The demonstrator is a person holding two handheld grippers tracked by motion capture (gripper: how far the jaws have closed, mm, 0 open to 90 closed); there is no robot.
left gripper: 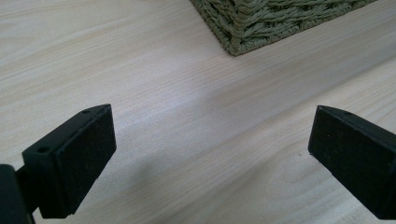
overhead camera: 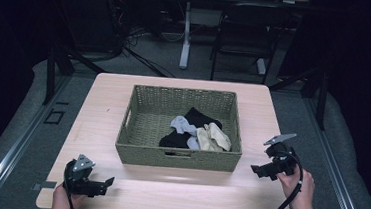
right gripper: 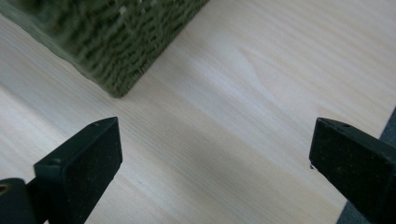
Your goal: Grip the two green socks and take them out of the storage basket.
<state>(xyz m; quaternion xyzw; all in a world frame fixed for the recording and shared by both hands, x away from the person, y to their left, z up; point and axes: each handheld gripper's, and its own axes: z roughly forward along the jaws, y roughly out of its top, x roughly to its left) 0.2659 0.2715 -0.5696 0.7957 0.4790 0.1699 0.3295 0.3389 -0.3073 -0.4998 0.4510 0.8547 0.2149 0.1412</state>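
Woven basket (overhead camera: pixel 178 156) sits at the middle of the counter (overhead camera: pixel 116 192), closer to the far edge than the near one. Inside it, piled toward its near right corner: black cloth (overhead camera: pixel 200 118), a pale blue piece (overhead camera: pixel 183 125) and a cream piece (overhead camera: pixel 213 137), overlapping one another.

Left tool (overhead camera: pixel 104 184) at the near left corner of the counter, held low over the wood, jaws pointing right along the near edge. Left gripper view: jaws spread wide, bare wood between them, nothing held; near left corner of the basket (left gripper: pixel 238 44) ahead, well apart from the jaws.

Right tool (overhead camera: pixel 258 170) near the right edge of the counter, just beside the basket's near right corner, not touching it; jaws point left toward the basket. Right gripper view: jaws spread wide, nothing between them but counter (right gripper: pixel 224 140); basket corner (right gripper: pixel 119 84) ahead, blurred. Person's right hand (overhead camera: pixel 300 186) grips the tool body; cable trails toward the near edge.
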